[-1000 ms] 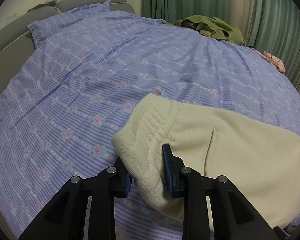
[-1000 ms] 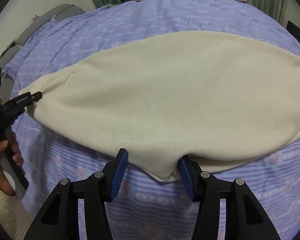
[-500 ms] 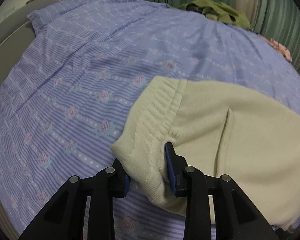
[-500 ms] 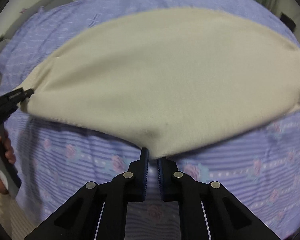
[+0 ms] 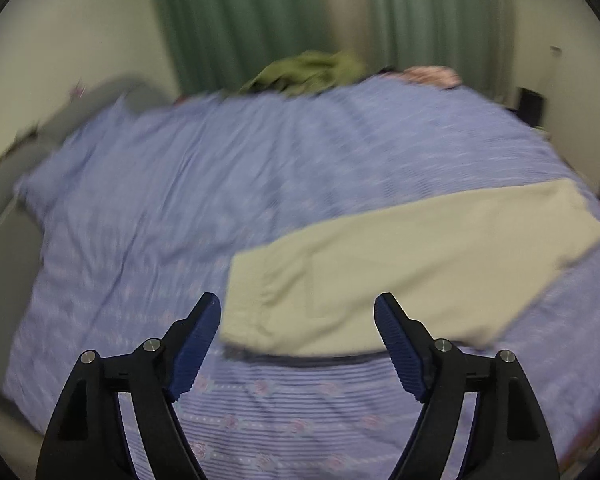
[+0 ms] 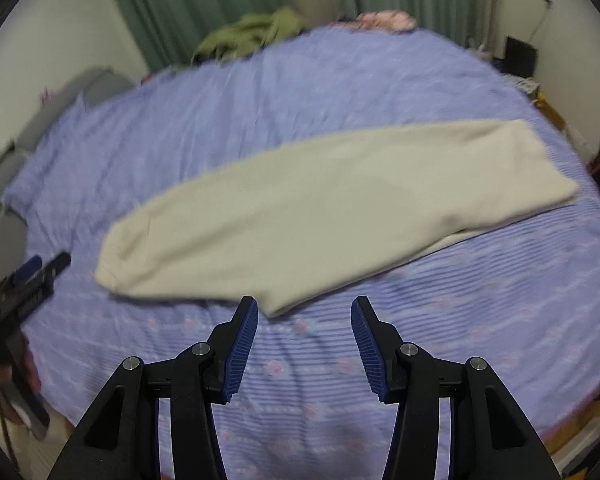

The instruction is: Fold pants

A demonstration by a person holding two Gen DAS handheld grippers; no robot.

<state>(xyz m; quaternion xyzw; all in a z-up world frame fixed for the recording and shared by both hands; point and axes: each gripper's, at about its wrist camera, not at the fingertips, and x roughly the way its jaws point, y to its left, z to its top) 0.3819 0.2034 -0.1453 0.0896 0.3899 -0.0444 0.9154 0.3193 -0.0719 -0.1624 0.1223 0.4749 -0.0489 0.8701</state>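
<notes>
Cream fleece pants [image 6: 340, 208], folded lengthwise into one long band, lying flat across lilac striped bedding [image 6: 260, 92] with small rose print, waistband end toward the picture's left, leg ends toward the right.

From the right wrist view: whole length of the pants visible, from rounded waist corner to squared hem; left gripper [image 6: 40, 270] seen at the far left edge, hovering just beside the waistband corner and apart from it, with a blurred hand [image 6: 4, 384] below it; green curtains [image 6: 220, 4], an olive garment [image 6: 252, 32] and a pink one [image 6: 384, 20] heaped at the far edge of the bed.

From the left wrist view: only the waistband half of the pants [image 5: 400, 272] close up, with a pocket seam showing; grey headboard [image 5: 4, 208] curving along the left. Heavy motion blur in both.

Left gripper [image 5: 298, 312]: jaws wide apart, having just been opening, nothing between the blue ribbed pads [image 5: 196, 344], cloth lying beyond the tips, untouched.

Right gripper [image 6: 304, 316]: jaws moderately apart, also just been opening, holding nothing; folded edge's lowest corner just past the left fingertip, no contact.
</notes>
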